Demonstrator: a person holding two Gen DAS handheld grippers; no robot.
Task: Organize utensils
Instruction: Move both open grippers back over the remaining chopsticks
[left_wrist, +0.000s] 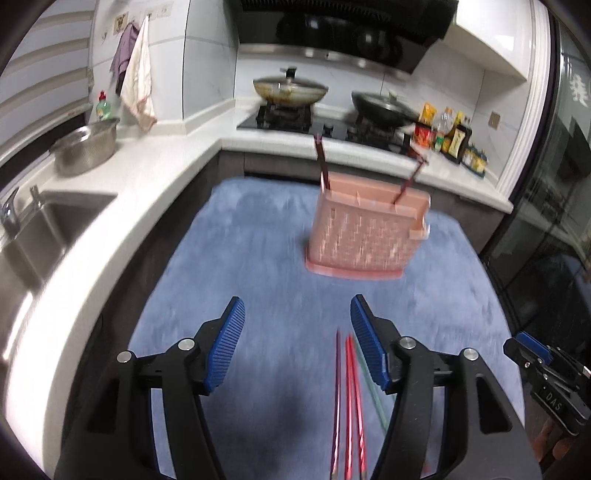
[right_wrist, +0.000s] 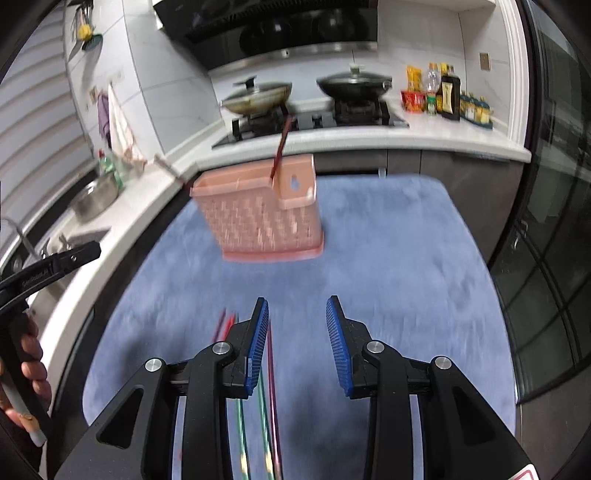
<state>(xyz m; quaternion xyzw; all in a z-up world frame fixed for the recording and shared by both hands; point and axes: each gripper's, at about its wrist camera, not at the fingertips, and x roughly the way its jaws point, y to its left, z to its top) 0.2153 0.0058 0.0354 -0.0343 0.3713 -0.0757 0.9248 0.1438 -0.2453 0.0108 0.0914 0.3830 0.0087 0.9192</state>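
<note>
Both grippers, left gripper (left_wrist: 297, 345) and right gripper (right_wrist: 297, 341), are hanging spread and empty; I'm lining up on the chopsticks (left_wrist: 349, 398) right under them, pink holder (left_wrist: 365, 232) ahead.

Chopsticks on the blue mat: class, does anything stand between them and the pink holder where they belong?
Nothing visible does. Only bare blue mat lies between the loose chopsticks and the pink holder, which already holds two chopsticks.
</note>
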